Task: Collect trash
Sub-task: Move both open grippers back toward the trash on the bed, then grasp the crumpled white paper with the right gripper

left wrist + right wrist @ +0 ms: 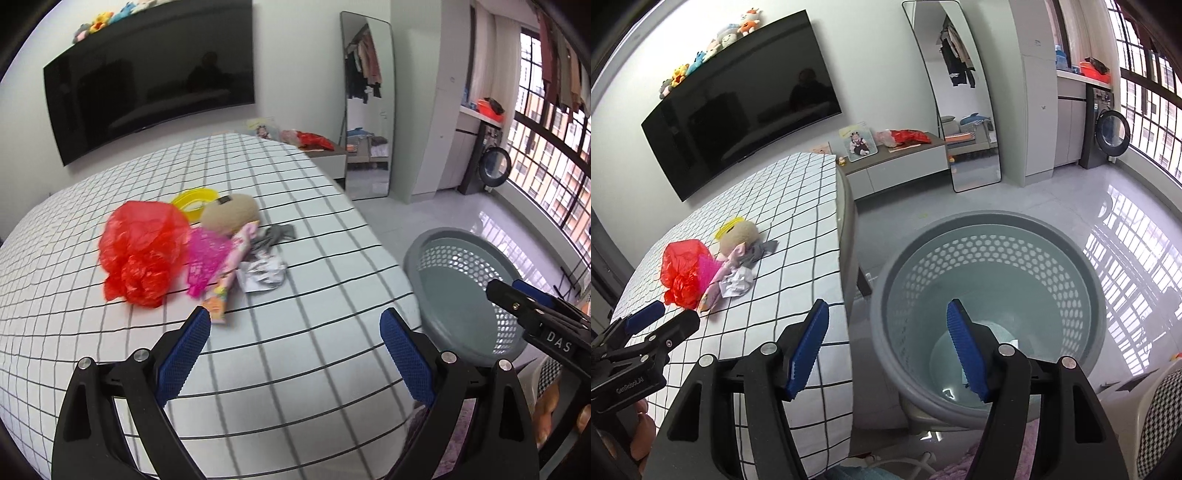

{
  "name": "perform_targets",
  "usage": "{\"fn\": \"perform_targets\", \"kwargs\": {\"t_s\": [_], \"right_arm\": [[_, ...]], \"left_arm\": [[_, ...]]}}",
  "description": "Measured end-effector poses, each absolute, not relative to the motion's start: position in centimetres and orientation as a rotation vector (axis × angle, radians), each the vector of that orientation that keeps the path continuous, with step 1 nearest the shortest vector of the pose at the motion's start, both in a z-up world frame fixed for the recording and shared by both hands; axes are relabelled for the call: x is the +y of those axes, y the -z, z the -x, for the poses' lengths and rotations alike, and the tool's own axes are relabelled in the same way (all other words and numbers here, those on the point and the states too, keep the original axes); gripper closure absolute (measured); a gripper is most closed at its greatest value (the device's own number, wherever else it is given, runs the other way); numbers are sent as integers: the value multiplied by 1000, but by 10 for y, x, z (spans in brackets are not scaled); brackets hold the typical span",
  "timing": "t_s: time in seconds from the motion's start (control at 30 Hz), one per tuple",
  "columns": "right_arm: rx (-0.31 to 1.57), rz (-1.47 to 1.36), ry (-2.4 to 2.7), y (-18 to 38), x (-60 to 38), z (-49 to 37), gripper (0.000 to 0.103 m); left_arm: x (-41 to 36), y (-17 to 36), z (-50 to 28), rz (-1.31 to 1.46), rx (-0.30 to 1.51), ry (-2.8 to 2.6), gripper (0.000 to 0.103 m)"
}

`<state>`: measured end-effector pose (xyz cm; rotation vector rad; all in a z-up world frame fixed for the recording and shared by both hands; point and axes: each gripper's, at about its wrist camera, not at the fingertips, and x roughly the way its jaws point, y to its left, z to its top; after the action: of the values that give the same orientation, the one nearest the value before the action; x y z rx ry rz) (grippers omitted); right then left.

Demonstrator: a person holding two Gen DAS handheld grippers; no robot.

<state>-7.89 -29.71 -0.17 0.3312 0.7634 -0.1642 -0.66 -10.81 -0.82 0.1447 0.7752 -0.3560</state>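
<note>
A pile of trash lies on the checked tablecloth (295,369): a red plastic bag (144,251), a pink mesh wrapper (207,258), a colourful packet (229,284), crumpled paper (262,275), a grey scrap (279,232), a beige pouch (231,214) and a yellow ring (194,201). My left gripper (295,317) hangs open over the cloth just short of the pile, with nothing between its fingers. My right gripper (888,310) is open and empty above the near rim of the grey perforated basket (997,258) on the floor beside the table.
The table edge (846,229) drops off close to the basket. Behind stand a wall TV (738,99), a low cabinet (897,162), a leaning mirror (964,103) and a washing machine (1108,129). Glossy floor (1052,199) spreads to the barred window on the right.
</note>
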Motion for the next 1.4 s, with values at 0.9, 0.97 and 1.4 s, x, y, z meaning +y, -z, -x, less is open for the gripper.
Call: {"fn": "perform_targets", "kwargs": {"t_s": [0.9,0.97,1.4], "right_arm": [[927,-148,-72,35,-159,-25,39],[940,-130,-81,37,-154,-33,39],[986,-29,-151,46,-126,-79,39]], "left_arm": [[30,40,-36,-29,839,112,12],[32,42,-38,-26,844,115,12],[35,46,-45,-10,858,122,12]]}}
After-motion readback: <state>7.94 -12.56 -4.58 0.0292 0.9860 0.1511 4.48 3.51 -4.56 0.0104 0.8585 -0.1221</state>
